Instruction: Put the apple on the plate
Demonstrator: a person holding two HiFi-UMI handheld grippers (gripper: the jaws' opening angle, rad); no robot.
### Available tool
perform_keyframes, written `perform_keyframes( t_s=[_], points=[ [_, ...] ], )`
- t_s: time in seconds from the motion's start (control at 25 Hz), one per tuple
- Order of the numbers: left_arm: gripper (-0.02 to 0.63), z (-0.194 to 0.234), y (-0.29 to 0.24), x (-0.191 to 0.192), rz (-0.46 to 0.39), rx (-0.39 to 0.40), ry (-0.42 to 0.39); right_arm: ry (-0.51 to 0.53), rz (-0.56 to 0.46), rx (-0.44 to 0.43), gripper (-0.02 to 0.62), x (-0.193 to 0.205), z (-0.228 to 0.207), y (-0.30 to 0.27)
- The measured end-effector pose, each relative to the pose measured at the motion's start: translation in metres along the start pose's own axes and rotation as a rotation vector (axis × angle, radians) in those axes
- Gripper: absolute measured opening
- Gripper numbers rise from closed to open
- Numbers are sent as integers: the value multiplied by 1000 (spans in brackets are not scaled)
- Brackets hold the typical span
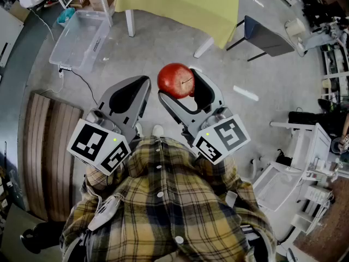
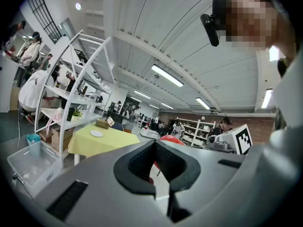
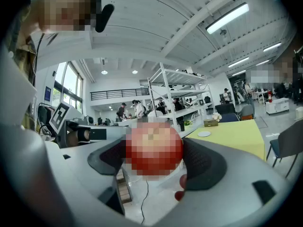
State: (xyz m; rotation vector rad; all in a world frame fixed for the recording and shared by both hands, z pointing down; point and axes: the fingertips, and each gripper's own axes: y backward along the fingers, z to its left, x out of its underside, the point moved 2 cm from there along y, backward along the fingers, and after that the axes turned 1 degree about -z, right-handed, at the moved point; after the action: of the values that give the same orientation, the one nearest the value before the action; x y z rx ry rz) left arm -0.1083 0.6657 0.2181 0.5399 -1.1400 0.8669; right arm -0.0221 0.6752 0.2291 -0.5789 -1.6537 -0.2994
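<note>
Head view looks steeply down on a plaid shirt (image 1: 163, 201) and on both tools, held out level above a grey floor (image 1: 109, 75). The right tongs (image 1: 182, 86) pinch the apple (image 1: 174, 78). The red fruit sits between the two tips at 12 o'clock from the shirt, with a black pad against each side and the jaws standing wide around it. The left tongs (image 1: 143, 85), just beside the apple at its 9 o'clock, are pressed together and carry nothing. Their curved black pads leave only a hollow between them. The two tools lie close side by side without touching.

The apple hangs in the air over the floor, well apart from the yellow-clothed desk (image 1: 180, 4) at 12 o'clock, along the frame's top. A clear bin (image 1: 79, 37) stands on the floor at 10 o'clock and a dark chair (image 1: 267, 37) at 2 o'clock. A slatted wooden panel (image 1: 46, 152) lies at 8 o'clock.

Left gripper view shows its pads meeting at the tips, with a bit of the red apple seen through the hollow beyond them. The white plate (image 2: 96, 133) lies on the desk at 9 o'clock, near a small box (image 2: 102, 124). A white rack (image 2: 80, 79) rises at 10 o'clock.

Right gripper view has the apple filling the gap between the pads. The plate lies far off on the desk at 3 o'clock.
</note>
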Motion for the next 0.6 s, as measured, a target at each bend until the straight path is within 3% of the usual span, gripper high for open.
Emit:
perform_keyframes(
  t_s=[0.6],
  points=[
    [8,-25,-16,13,-20,-28,1,-1,-19,-16,371,1,-23,26]
  ],
)
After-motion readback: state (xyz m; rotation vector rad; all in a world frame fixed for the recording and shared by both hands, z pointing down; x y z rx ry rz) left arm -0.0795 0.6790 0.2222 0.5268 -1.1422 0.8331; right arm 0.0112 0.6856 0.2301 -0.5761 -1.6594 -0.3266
